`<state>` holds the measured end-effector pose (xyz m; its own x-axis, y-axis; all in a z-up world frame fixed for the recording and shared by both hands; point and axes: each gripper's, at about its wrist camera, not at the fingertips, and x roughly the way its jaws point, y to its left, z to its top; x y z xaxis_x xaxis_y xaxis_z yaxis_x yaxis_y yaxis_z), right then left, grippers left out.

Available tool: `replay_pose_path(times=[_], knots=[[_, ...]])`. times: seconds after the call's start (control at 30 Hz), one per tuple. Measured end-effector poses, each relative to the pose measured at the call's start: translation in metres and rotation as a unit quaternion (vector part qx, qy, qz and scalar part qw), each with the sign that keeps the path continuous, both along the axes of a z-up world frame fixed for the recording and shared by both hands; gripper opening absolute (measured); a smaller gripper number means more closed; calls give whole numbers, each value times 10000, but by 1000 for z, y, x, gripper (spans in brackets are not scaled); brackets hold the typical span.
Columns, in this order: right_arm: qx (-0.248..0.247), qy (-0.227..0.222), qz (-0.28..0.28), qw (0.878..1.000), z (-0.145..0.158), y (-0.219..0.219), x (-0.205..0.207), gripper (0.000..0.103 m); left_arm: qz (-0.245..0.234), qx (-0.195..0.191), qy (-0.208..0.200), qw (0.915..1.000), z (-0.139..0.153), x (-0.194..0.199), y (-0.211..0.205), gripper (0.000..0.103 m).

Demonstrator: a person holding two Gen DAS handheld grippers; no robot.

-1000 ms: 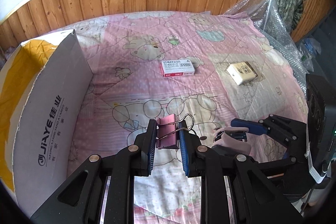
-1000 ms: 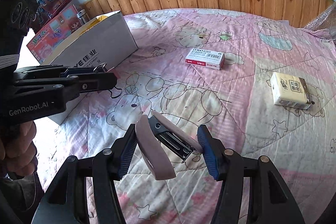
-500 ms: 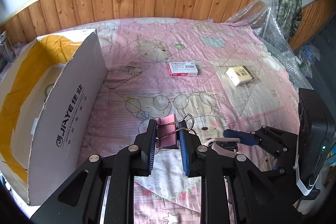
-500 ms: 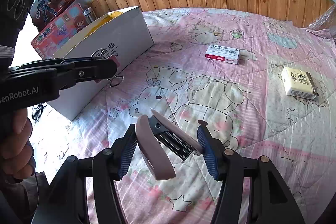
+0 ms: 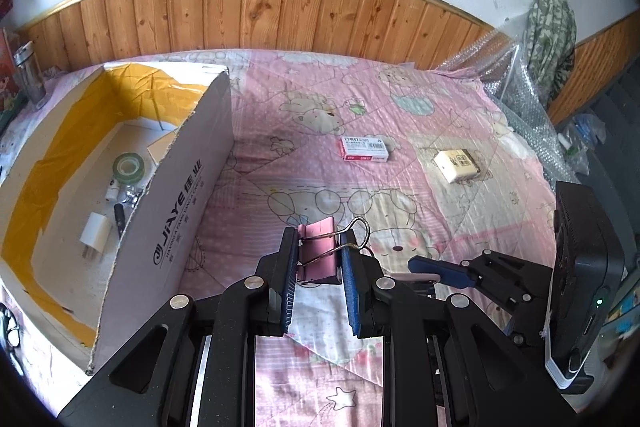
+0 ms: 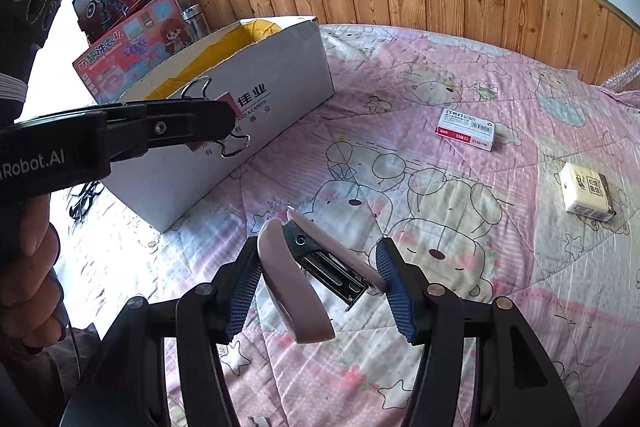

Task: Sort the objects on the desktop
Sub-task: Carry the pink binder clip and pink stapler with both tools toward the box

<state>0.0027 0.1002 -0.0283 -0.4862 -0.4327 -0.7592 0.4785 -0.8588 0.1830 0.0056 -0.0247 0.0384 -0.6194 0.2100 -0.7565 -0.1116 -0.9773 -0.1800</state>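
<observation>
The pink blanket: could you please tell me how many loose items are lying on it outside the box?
2: a staple box mid-blanket, and a cream packet to its right. Others could be hidden behind the cardboard box.

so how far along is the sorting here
Done: a tape roll and white charger lie in the white cardboard box. In hand: left gripper holds a pink binder clip; right gripper holds a pink stapler. Left: staple box and cream packet on the quilt.
</observation>
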Motion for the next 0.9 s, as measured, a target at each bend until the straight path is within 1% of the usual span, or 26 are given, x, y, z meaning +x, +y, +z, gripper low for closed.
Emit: replay_pose_path(times=[0.53,0.9], knots=[[178,281,321,9989,29,-44,5,59,390,405,201,9982,18,17,-54,22],[257,476,596,9968,48,-79,2,59,707,688,351,9945,32,24,-96,22]])
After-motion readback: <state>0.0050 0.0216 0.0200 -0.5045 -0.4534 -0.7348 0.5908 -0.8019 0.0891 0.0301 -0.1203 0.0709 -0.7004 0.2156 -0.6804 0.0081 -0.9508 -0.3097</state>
